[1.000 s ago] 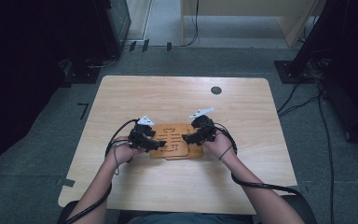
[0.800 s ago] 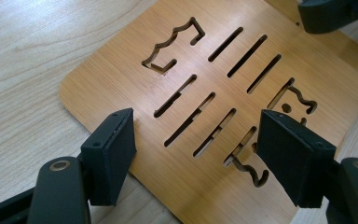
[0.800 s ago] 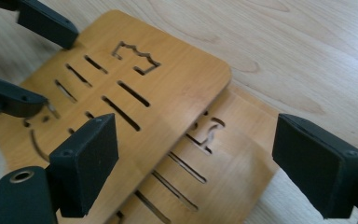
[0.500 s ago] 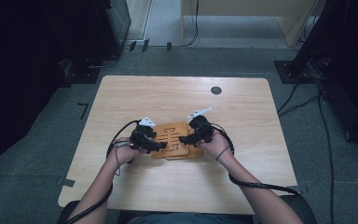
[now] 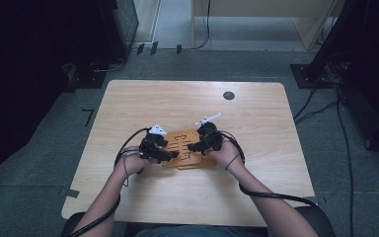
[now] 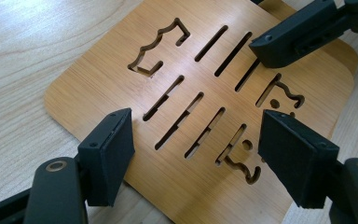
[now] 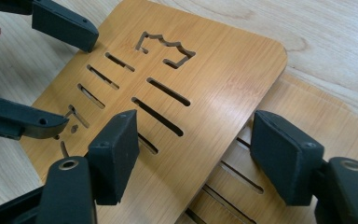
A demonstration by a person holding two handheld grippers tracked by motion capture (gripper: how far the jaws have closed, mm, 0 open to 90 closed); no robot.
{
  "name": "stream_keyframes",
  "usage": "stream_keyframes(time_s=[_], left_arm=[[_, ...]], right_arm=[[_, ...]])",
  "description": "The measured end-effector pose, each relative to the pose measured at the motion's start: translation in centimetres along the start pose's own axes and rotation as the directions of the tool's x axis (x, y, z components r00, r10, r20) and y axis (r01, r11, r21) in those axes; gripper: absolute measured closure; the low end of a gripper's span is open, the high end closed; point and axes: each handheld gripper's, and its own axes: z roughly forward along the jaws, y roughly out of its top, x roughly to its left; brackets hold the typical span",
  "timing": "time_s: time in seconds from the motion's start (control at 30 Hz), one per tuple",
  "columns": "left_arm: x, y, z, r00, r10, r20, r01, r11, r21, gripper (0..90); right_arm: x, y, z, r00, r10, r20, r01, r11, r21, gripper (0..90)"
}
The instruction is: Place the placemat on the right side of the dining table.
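Two slotted wooden boards lie stacked near the table's front middle, the upper board shifted off the lower board. My left gripper hovers at the upper board's left end. Its jaws have just been opening and stand apart over the wood, pads not pressing. My right gripper comes in from the right. Its jaws have just been closing but still stand apart, one pad over the upper board, the other over the lower. The left gripper's fingers show opposite.
The light wooden table has a small dark disc at its back right. Cables trail from both grippers across the front. Dark equipment and cords stand on the grey floor beyond the table.
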Motion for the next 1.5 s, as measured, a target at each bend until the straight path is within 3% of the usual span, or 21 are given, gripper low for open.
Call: stream_keyframes(time_s=[0.2, 0.37, 0.63, 0.77, 0.97, 1.1, 1.17, 1.23, 1.3, 1.37, 1.4, 1.5], left_arm=[[0.0, 0.0, 0.0, 1.0000, -0.004, 0.007, 0.004, 1.0000, -0.004, 25.7], [0.1, 0.0, -0.2, 0.9999, -0.005, 0.012, 0.005, 1.0000, -0.002, 25.7], [0.6, 0.1, -0.4, 0.9969, -0.053, 0.058, 0.054, 0.9983, -0.021, 24.5], [0.9, 0.1, -0.6, 0.9910, -0.087, 0.102, 0.090, 0.9953, -0.033, 24.2], [0.9, 0.3, -0.8, 0.9837, -0.085, 0.158, 0.092, 0.9952, -0.034, 24.1], [1.2, 0.2, -1.0, 0.9723, -0.105, 0.209, 0.115, 0.9927, -0.037, 24.0], [1.3, 0.2, -1.1, 0.9624, -0.121, 0.243, 0.134, 0.9902, -0.039, 24.0], [1.5, 0.2, -1.2, 0.9583, -0.121, 0.259, 0.134, 0.9904, -0.033, 24.0], [1.6, 0.1, -1.3, 0.9559, -0.115, 0.270, 0.128, 0.9913, -0.030, 24.2], [1.7, 0.0, -1.4, 0.9515, -0.118, 0.284, 0.133, 0.9906, -0.032, 24.2], [1.7, 0.0, -1.5, 0.9514, -0.115, 0.286, 0.129, 0.9911, -0.032, 24.3], [1.8, 0.0, -1.6, 0.9510, -0.112, 0.288, 0.126, 0.9914, -0.033, 24.3]], right_arm=[[-0.1, 0.5, -0.2, 0.9986, 0.051, -0.013, -0.050, 0.998, 0.029, 36.3], [0.1, 1.0, -0.9, 0.9976, 0.066, -0.023, -0.065, 0.997, 0.042, 38.2], [0.8, 2.0, -2.8, 0.9932, 0.102, -0.056, -0.099, 0.993, 0.061, 40.2], [1.5, 2.8, -3.4, 0.9948, 0.089, -0.050, -0.085, 0.994, 0.071, 40.5], [2.6, 4.2, -4.4, 0.9970, 0.064, -0.044, -0.058, 0.990, 0.128, 41.5], [3.6, 5.4, -5.2, 0.9974, 0.056, -0.046, -0.049, 0.988, 0.149, 42.5], [3.8, 5.7, -5.4, 0.9971, 0.054, -0.053, -0.045, 0.987, 0.155, 42.5], [4.4, 6.4, -5.9, 0.9960, 0.057, -0.069, -0.045, 0.984, 0.170, 43.7], [5.1, 7.1, -6.3, 0.9951, 0.062, -0.078, -0.046, 0.981, 0.190, 44.3], [5.9, 7.7, -6.6, 0.9970, 0.037, -0.068, -0.022, 0.977, 0.210, 44.9], [6.9, 8.3, -6.7, 0.9982, 0.010, -0.058, 0.004, 0.972, 0.236, 45.3], [7.6, 8.7, -6.4, 0.9990, -0.008, -0.043, 0.019, 0.965, 0.260, 46.0]])
